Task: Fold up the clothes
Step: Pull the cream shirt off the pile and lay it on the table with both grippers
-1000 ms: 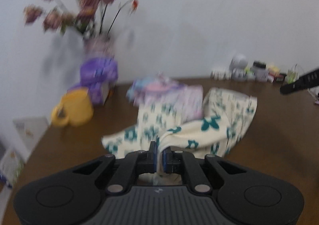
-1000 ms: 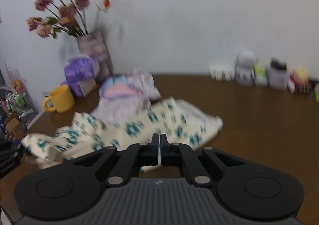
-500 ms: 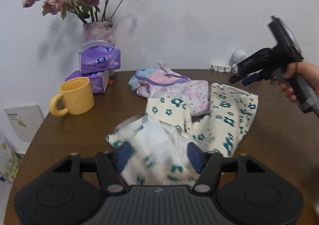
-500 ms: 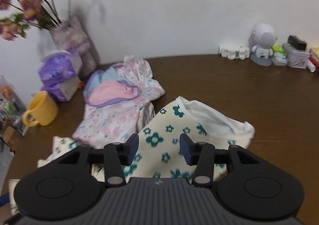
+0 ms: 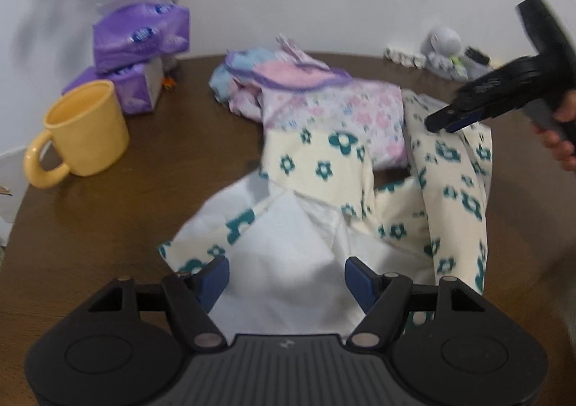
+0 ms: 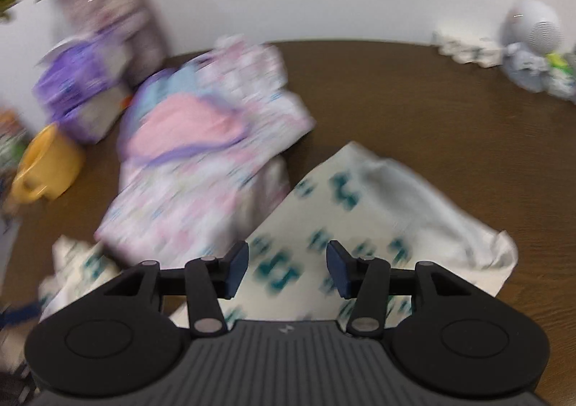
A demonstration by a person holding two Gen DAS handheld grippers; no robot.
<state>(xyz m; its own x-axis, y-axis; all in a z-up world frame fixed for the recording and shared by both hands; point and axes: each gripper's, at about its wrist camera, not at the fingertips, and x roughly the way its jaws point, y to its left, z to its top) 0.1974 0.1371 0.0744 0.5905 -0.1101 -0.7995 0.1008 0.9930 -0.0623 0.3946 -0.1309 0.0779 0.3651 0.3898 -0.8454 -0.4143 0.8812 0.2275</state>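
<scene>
Both grippers, left (image 5: 287,278) and right (image 6: 287,271), jaws apart, gripping nothing, above crumpled cream teal-flowered cloth garment (image 5: 363,168) beside yellow ceramic mug (image 5: 84,130).

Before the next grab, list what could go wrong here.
1. The cream floral garment lies crumpled with its white inside turned out; a pinch may catch several layers and spoil the fold.
2. Its far edge touches the pink folded clothes; a tug may drag that pile apart.
3. The yellow mug stands close; a wide sweep may knock it.
</scene>
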